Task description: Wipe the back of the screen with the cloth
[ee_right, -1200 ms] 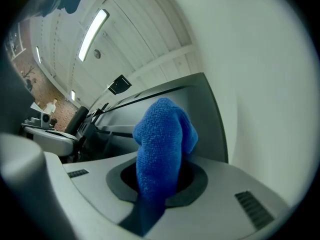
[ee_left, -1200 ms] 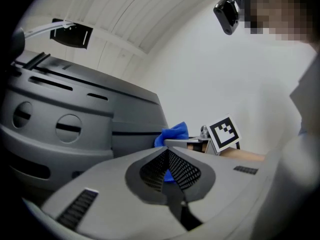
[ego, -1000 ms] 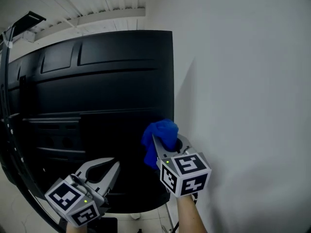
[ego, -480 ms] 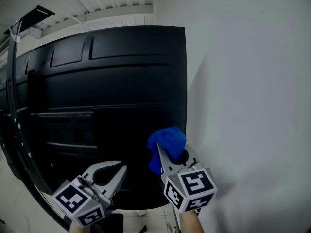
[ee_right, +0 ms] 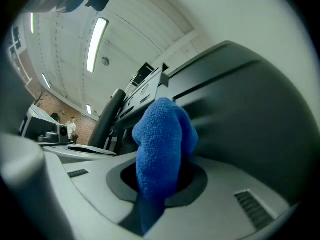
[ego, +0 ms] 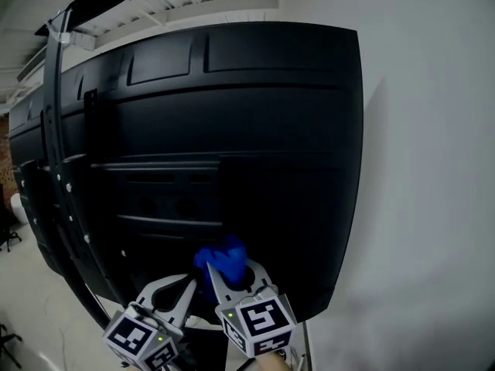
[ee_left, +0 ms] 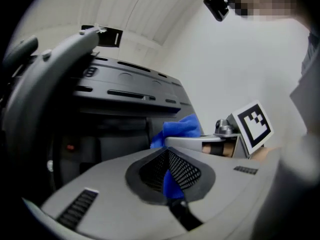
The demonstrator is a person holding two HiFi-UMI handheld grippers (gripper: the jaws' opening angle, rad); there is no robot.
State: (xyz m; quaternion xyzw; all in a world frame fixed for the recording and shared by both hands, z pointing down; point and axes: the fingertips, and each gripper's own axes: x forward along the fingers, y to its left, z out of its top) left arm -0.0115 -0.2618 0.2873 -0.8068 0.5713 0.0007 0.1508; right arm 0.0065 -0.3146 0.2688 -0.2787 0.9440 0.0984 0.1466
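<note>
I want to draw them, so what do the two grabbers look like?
The left gripper and right gripper are light grey, with curved jaws lined in black. Each carries a white cube printed with black square patterns and a small green light.

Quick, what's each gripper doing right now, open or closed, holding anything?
Left gripper: closed, empty.
Right gripper: closed on the blue cloth.

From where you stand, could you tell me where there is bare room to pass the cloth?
The screen back is bare right of the cloth, up to its right edge. Leftward is crowded: the left hand-held gripper and the stand arm.
</note>
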